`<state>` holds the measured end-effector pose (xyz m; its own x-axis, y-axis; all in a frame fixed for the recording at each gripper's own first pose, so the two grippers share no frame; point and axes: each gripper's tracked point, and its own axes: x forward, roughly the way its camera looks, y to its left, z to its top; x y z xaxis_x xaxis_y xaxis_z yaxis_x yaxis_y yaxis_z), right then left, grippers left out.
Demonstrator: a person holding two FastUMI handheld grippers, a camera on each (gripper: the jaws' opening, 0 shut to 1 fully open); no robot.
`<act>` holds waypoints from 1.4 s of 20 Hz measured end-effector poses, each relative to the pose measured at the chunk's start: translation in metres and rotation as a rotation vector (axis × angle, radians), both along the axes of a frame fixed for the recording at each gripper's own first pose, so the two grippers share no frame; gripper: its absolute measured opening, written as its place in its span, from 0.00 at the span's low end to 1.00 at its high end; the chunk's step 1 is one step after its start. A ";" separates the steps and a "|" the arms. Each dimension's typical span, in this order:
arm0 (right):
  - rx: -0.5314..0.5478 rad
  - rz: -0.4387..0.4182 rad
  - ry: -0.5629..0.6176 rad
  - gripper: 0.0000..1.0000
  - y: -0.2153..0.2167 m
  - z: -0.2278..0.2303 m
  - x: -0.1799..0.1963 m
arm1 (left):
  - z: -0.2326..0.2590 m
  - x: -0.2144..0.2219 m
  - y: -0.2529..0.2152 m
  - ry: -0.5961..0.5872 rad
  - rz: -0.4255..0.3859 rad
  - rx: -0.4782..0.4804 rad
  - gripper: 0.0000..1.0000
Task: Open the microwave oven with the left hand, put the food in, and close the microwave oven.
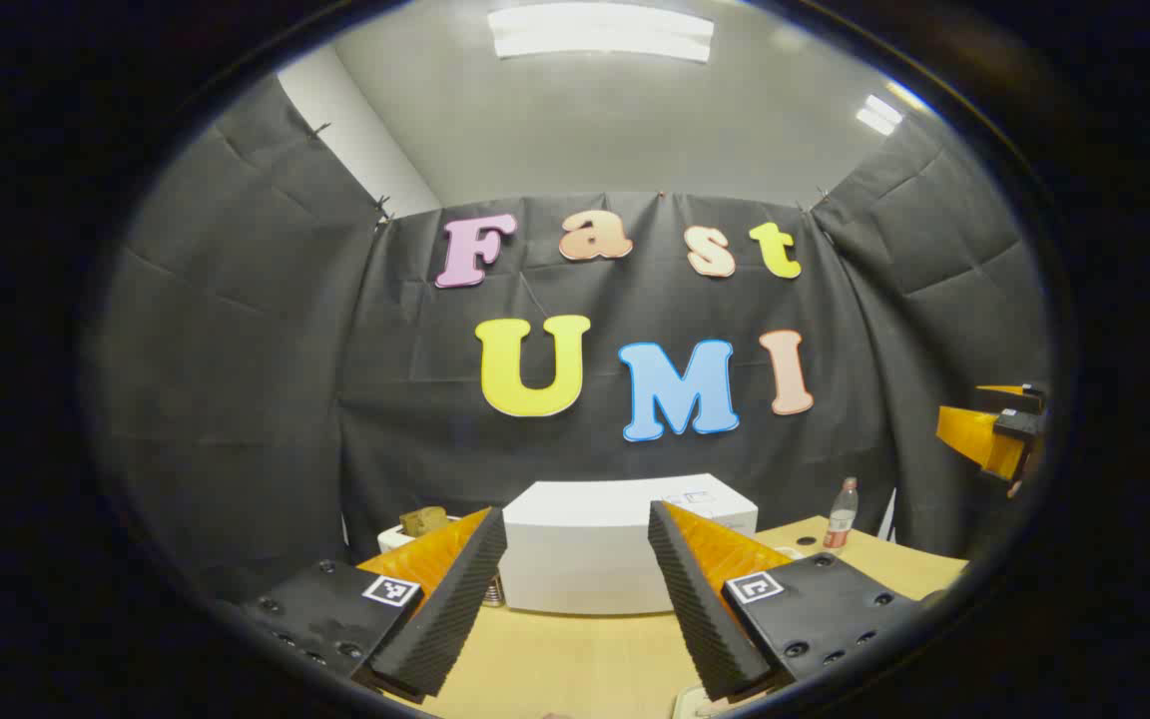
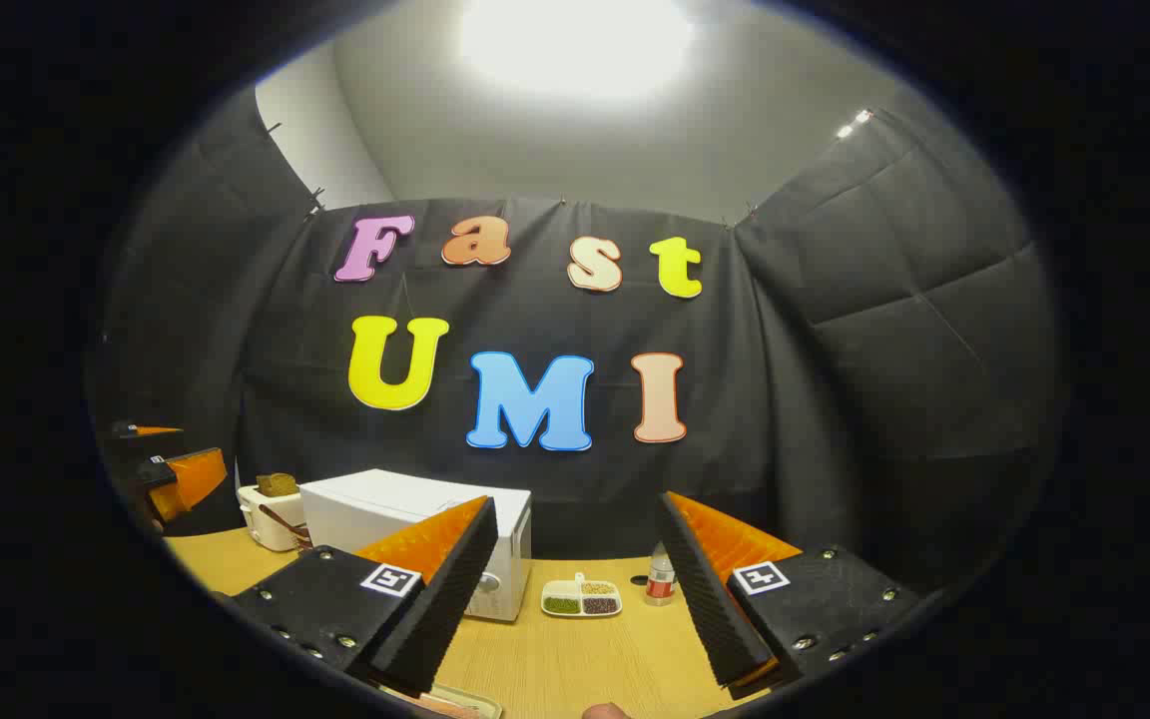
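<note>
A black-draped booth encloses a light wooden table [image 1: 575, 664], on which the white microwave oven [image 1: 600, 544] stands shut, well ahead of the left gripper [image 1: 575, 599], whose jaws are spread wide and empty. The right gripper [image 2: 580, 589] is likewise held open and empty. The food is judged to be the divided dish [image 2: 581, 598] (beside a small bottle [image 2: 662, 579]); the lightweight oven could be dragged if the door is pulled carelessly.
</note>
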<state>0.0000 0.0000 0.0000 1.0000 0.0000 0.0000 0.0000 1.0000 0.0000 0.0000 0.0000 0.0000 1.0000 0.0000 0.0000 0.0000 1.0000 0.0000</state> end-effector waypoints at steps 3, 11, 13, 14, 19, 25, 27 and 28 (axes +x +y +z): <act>-0.003 0.004 0.002 0.98 0.000 -0.001 -0.001 | -0.001 -0.001 -0.002 0.001 -0.001 0.001 0.94; 0.007 -0.008 0.010 0.98 -0.005 -0.005 -0.001 | 0.001 0.003 -0.011 -0.002 -0.013 0.002 0.94; 0.009 -0.015 0.012 0.98 -0.007 -0.006 0.000 | 0.002 0.005 -0.014 -0.009 -0.019 0.001 0.94; 0.011 -0.017 0.010 0.98 -0.007 -0.005 0.000 | 0.003 0.006 -0.015 -0.012 -0.022 0.004 0.94; 0.007 -0.017 0.016 0.98 -0.005 -0.008 -0.002 | -0.003 0.016 -0.020 -0.009 -0.030 0.000 0.94; -0.008 -0.042 0.023 0.98 -0.014 -0.010 -0.004 | -0.007 0.050 -0.036 -0.025 -0.057 -0.006 0.94; -0.023 -0.052 0.029 0.98 -0.020 -0.010 -0.004 | -0.013 0.068 -0.045 -0.024 -0.078 -0.031 0.94; -0.032 -0.055 0.030 0.98 -0.023 -0.009 -0.006 | -0.015 0.077 -0.051 -0.023 -0.090 -0.044 0.96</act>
